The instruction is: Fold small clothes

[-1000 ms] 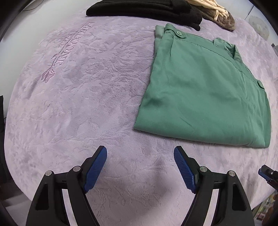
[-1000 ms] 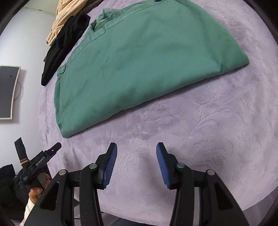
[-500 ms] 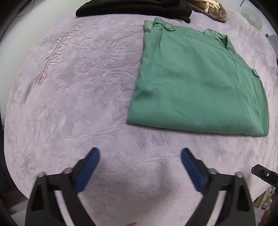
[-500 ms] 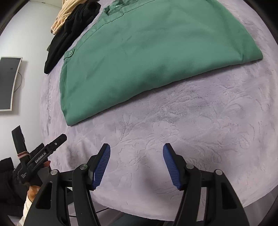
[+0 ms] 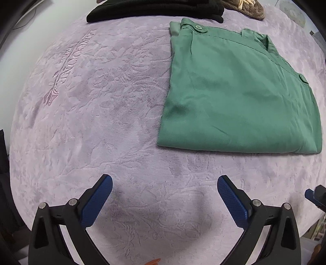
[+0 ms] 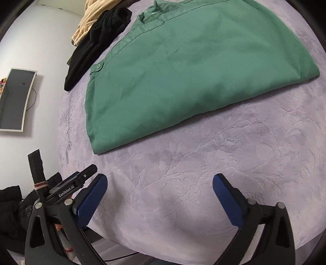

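**Both grippers back off the folded green garment**

Since a second ago both pairs of blue pads have spread apart: the left gripper (image 5: 164,180) went wide first and now stands fully spread, while the right gripper (image 6: 160,179) is opening at this moment. Neither has anything between its jaws; both hang over bare lilac embossed blanket (image 5: 97,114).

The folded green garment (image 5: 234,95) lies flat on that blanket, a neat rectangle with 2 buttoned tabs showing along its far edge. In the left wrist view it sits toward 1 o'clock, well apart from the pads; in the right wrist view it fills the field from 10 to 1 o'clock (image 6: 193,67).

At 12 o'clock in the left view a black garment (image 5: 154,9) lies just beyond it, with a tan knit piece (image 6: 91,24) alongside.

To my eye the green cloth is thin, light and limp, faintly sheeny, so probably slick. It should slide over its own layers if tugged. For another fold I would pinch the 2 near corners, catching every layer at once, and lift them together so the stack does not shear.
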